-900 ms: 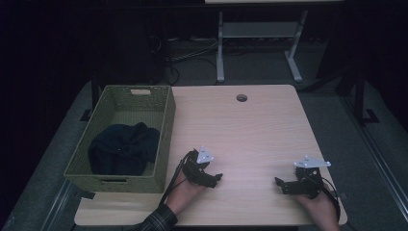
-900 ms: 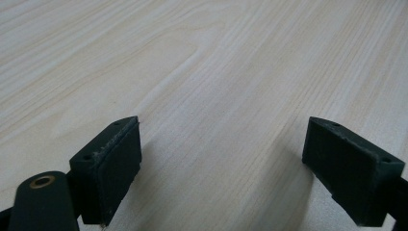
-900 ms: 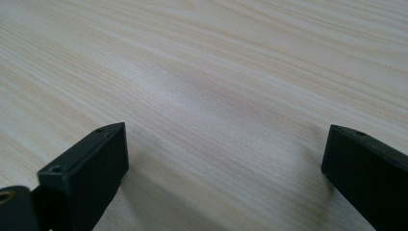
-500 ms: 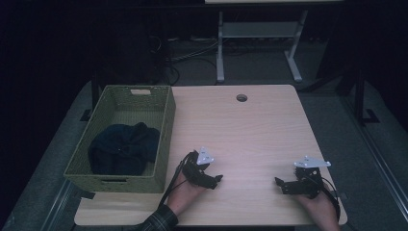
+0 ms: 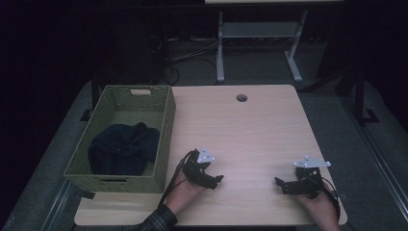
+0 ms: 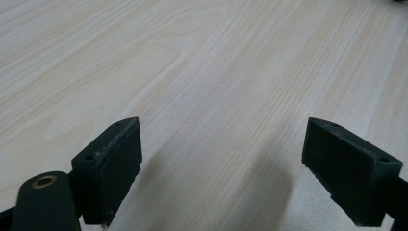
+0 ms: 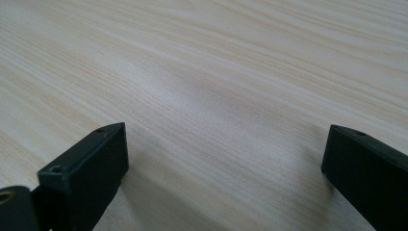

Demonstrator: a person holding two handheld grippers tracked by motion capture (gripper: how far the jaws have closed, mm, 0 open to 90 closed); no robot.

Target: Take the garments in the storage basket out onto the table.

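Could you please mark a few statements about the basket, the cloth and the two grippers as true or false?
1. The dark cloth lies inside the basket. True.
2. The left gripper holds the cloth. False: its jaws stand open over bare table, with nothing between them.
3. The basket stands at the table's right edge. False: it sits at the left edge.
4. The right gripper is open and empty. True.
5. The two grippers touch each other. False: they rest apart, with bare wood between them.
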